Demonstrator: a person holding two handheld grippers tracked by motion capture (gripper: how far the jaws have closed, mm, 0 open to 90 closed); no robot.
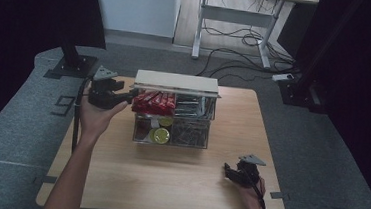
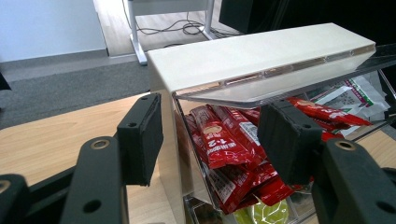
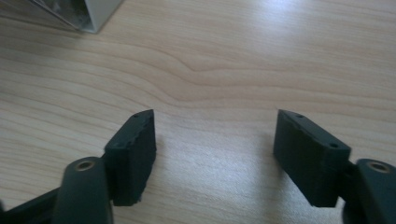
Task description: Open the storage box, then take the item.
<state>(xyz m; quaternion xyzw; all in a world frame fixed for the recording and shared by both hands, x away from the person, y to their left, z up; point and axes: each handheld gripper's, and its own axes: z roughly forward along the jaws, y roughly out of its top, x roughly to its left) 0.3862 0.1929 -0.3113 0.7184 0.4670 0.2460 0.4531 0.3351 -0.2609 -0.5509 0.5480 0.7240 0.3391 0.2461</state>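
Now left gripper (image 2: 210, 135) jaws gape around organizer (image 2: 252, 56) corner.

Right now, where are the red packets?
In the high view, the red packets lie in the upper left compartment of the clear box, under its white lid, right beside the left gripper.

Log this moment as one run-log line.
left claw: open, at red sachets in clear organizer | right claw: open, idle over table
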